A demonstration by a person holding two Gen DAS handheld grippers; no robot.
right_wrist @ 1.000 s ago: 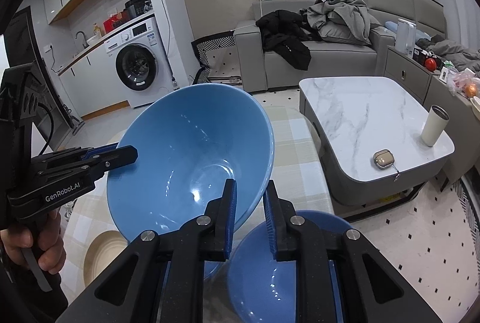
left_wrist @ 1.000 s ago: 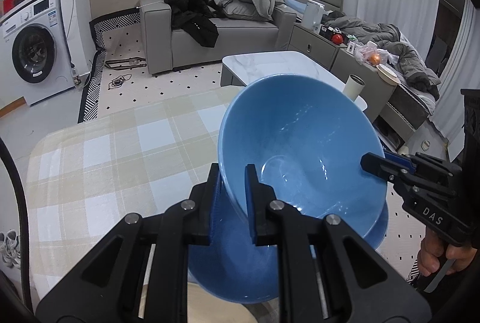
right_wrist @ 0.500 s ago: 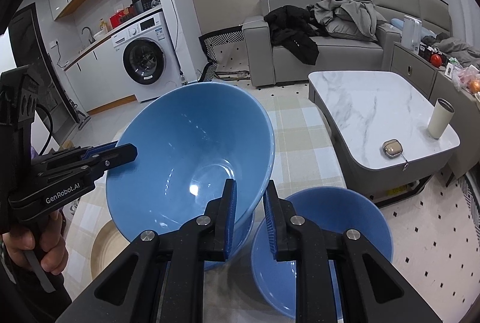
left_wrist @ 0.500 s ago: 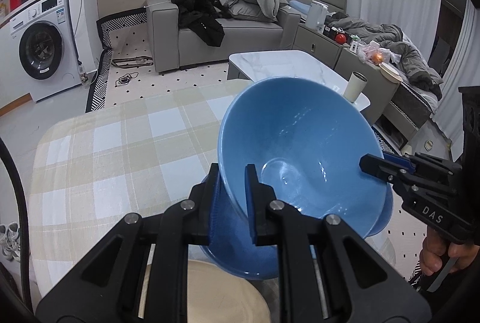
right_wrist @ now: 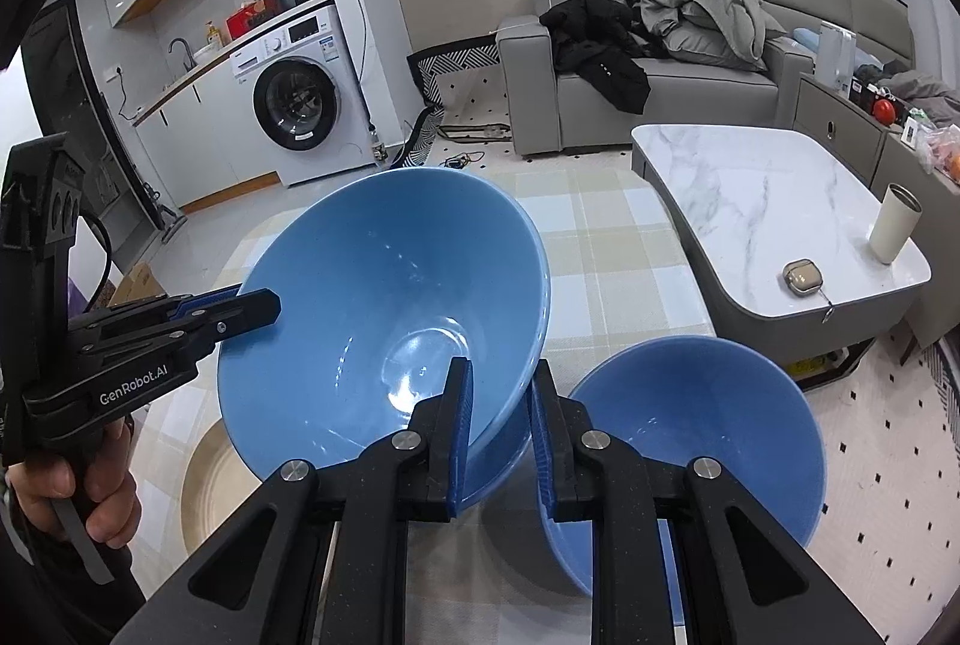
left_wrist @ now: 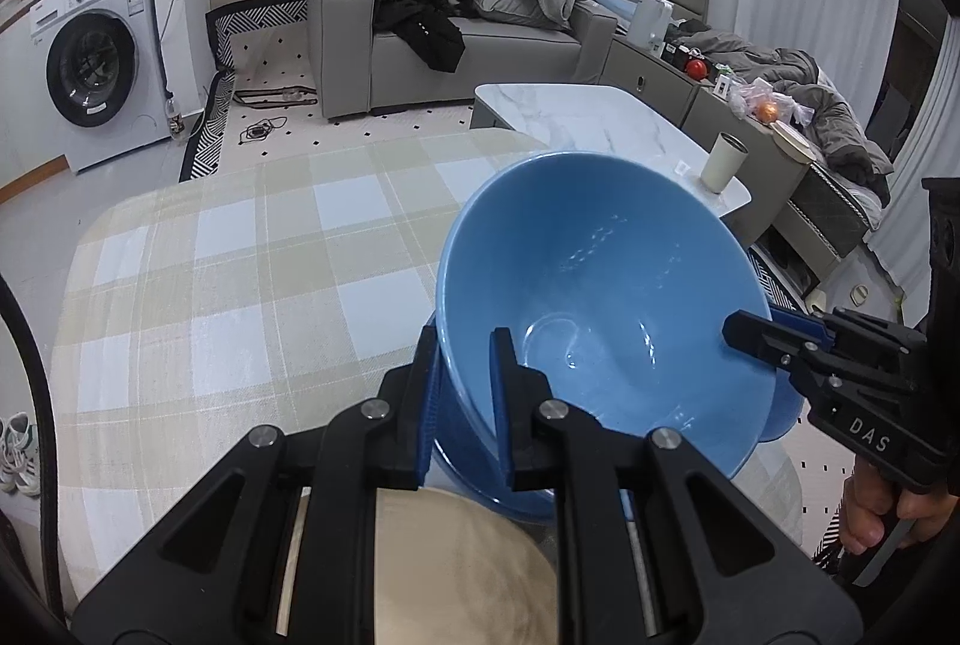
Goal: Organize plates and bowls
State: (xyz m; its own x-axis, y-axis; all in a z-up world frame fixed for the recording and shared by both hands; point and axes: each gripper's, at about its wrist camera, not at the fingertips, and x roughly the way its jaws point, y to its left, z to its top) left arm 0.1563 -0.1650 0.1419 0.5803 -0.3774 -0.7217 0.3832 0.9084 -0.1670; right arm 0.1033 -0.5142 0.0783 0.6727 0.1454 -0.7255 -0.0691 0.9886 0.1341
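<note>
Both claws, left point(left_wrist: 462, 363) and right point(right_wrist: 501, 393), pinch opposite rims of bowl point(right_wrist: 384, 315). Second bowl point(right_wrist: 696, 441) just right. Held bowl has dropped lower since earlier, plate point(right_wrist: 210, 477) beneath left.

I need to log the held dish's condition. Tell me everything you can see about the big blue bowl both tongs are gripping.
The big blue bowl is glossy, ceramic-looking, with steep conical walls, a small round base and no contents. It is tilted, held above the checked tablecloth. The left tongs and right tongs each pinch its rim on opposite sides. No chips show. It seems to sit in another blue bowl below; contact is unclear.
</note>
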